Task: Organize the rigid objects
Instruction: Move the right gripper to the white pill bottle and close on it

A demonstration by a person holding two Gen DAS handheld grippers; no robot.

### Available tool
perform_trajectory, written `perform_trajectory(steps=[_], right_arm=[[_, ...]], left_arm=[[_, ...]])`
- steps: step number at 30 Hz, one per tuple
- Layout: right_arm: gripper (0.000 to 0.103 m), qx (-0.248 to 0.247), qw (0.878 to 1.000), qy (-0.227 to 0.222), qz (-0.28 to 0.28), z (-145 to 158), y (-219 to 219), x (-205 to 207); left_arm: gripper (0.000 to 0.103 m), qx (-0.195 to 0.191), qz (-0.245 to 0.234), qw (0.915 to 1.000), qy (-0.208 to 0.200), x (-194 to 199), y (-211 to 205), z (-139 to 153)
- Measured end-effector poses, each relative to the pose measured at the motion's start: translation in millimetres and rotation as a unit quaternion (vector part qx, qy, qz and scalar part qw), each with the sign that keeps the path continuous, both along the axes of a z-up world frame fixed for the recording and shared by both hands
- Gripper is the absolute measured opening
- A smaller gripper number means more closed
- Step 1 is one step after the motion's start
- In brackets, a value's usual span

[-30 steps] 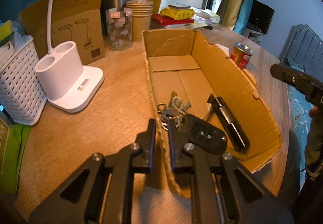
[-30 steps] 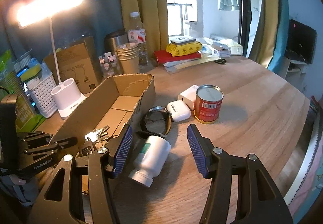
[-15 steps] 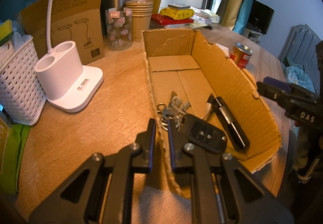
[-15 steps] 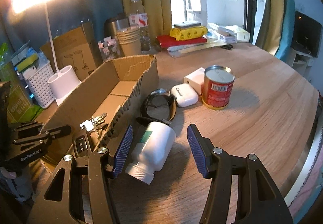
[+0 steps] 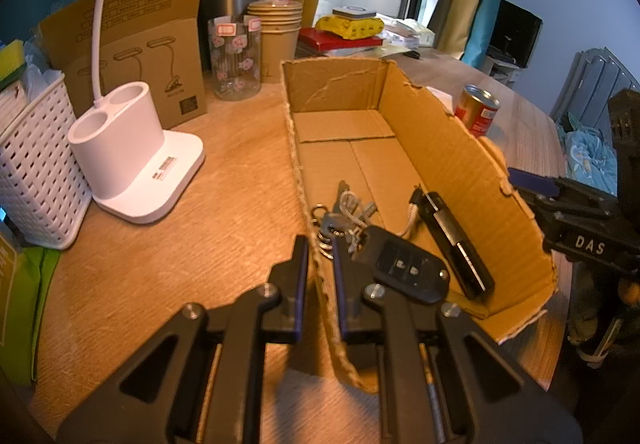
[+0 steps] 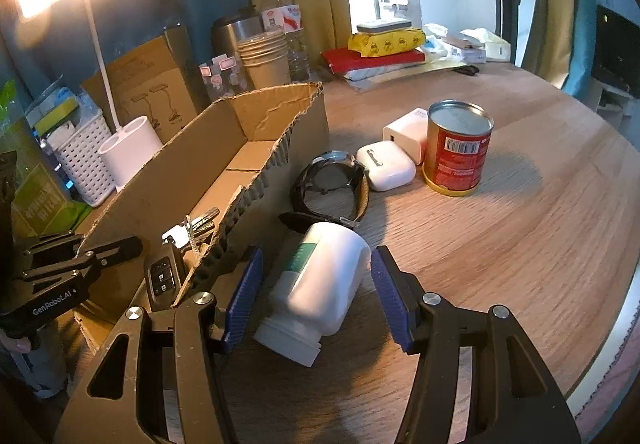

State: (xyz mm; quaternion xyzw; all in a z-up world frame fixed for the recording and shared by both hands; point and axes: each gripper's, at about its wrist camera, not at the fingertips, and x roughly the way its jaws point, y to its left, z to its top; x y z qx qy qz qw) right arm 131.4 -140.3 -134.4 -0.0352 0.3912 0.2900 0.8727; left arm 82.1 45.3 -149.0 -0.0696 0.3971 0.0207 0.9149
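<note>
Cardboard box [image 5: 460,164] fills the left wrist view. My left gripper [image 5: 320,256] is clenched on its near left wall [image 5: 316,276], one finger outside, one inside. Inside, near end: car key [image 5: 404,268] with key bunch [image 5: 344,212], and a black stick-like item [image 5: 452,240] to their right; I can't tell what it is. Red can [image 5: 478,112] peeks over the right wall. Right gripper body [image 5: 580,224] is cut off at the right edge.

Right wrist view: right gripper [image 6: 316,296] released, jaws wide either side of a white bottle [image 6: 320,284] lying on the table [image 6: 520,244], cap end toward me; pads not touching it. Watch [image 6: 332,188] lies just beyond, touching or nearly touching the bottle. Earbud case [image 6: 386,166], charger [image 6: 408,132] and can further right.

Risks, as I judge them: the round bottle could roll or squirt out if the pads close off-centre; the left finger is close to the box wall and could snag it. The bottle's underside is hidden.
</note>
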Motion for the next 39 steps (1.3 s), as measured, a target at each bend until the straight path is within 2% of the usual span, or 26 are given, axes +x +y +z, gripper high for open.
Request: perform_trajectory(steps=[7, 12, 16, 25, 29, 39], right_arm=[[0.059, 0.016, 1.0, 0.014, 0.007, -3.1, -2.9, 3.1], [0.06, 0.042, 0.998, 0.046, 0.017, -10.5, -9.2, 10.5], [0.06, 0.041, 0.997, 0.068, 0.004, -17.1, -16.1, 17.5], [0.059, -0.003, 0.999, 0.047, -0.001, -18.9, -9.5, 13.3], [0.045, -0.018, 0.999, 0.036, 0.001, -19.4, -6.1, 10.5], [0.045, -0.021, 1.0, 0.02, 0.0, -14.9, -7.8, 6.1]], left_arm=[[0.013, 0.0, 0.0, 1.0, 0.0, -0.1, -0.2, 0.0], [0.013, 0.0, 0.0, 1.0, 0.0, -0.1, -0.4, -0.1], [0.013, -0.003, 0.0, 1.0, 0.001, 0.3, -1.0, 0.3], [0.013, -0.002, -0.001, 1.0, 0.0, 0.9, -1.2, 0.5], [0.013, -0.002, 0.0, 1.0, 0.0, 0.8, -0.9, 0.4], [0.013, -0.002, 0.0, 1.0, 0.0, 0.8, -0.9, 0.3]])
